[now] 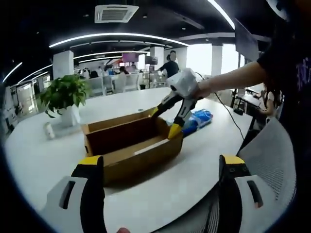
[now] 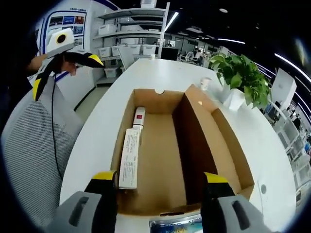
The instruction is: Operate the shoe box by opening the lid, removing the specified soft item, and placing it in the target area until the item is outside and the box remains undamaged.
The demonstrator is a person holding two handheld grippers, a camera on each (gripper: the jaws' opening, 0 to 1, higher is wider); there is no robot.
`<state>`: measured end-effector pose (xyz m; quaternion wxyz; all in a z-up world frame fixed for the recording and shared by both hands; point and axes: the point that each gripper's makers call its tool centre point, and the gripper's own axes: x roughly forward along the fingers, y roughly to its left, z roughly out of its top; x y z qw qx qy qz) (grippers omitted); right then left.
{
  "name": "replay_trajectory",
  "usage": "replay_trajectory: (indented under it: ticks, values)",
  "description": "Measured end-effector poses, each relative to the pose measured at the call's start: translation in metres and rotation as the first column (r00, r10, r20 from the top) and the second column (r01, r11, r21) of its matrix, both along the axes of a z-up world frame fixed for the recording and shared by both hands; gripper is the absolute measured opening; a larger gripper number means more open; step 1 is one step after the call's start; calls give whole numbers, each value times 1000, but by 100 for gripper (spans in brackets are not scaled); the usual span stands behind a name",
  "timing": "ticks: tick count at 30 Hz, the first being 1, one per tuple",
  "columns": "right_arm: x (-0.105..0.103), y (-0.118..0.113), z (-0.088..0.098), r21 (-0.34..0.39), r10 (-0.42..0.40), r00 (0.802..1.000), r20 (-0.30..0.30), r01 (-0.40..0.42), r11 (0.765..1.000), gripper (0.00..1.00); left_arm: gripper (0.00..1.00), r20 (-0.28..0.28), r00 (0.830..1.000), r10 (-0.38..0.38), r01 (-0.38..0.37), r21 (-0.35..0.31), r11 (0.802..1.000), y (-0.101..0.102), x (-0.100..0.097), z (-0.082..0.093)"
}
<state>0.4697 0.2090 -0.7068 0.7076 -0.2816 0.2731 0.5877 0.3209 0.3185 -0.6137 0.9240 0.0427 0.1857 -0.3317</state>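
Office bench [image 1: 194,174], white, plant [image 1: 65,94] at far end. Shoe box [image 2: 160,155] lid open; blue soft item [image 1: 197,120] lies outside, just beside box. Right gripper [image 1: 171,119] jaws spread over box rim; left gripper [image 1: 160,194] spread, empty. Risk: jaw snagging cardboard wall, tearing it. Label on inner white carton [image 2: 130,158] too small to read.

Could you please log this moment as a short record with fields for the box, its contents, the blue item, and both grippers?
box: cardboard shoe box on white table, lid open
contents: white label strip along one inner wall, otherwise bare
blue item: blue packet on the table outside the box
left gripper: open, held back from the box
right gripper: open, over the box rim
nearby: potted plant
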Motion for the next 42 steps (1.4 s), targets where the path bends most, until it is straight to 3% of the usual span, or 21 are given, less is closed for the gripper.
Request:
replay_trajectory:
  ticks: [8, 18, 31, 42]
  values:
    - [-2, 9, -13, -21, 24, 999, -26, -25, 999, 65, 97, 14, 1000, -4, 3, 18, 1000, -4, -5, -9]
    - [-4, 18, -22, -33, 51, 997, -55, -53, 998, 59, 96, 31, 999, 28, -27, -10, 1000, -1, -4, -11]
    - [4, 12, -19, -41, 49, 999, -12, -50, 998, 59, 96, 31, 999, 36, -35, -27, 999, -3, -3, -14]
    - [-7, 24, -21, -19, 95, 994, -52, -96, 995, 51, 96, 35, 998, 42, -42, -25, 999, -2, -3, -15]
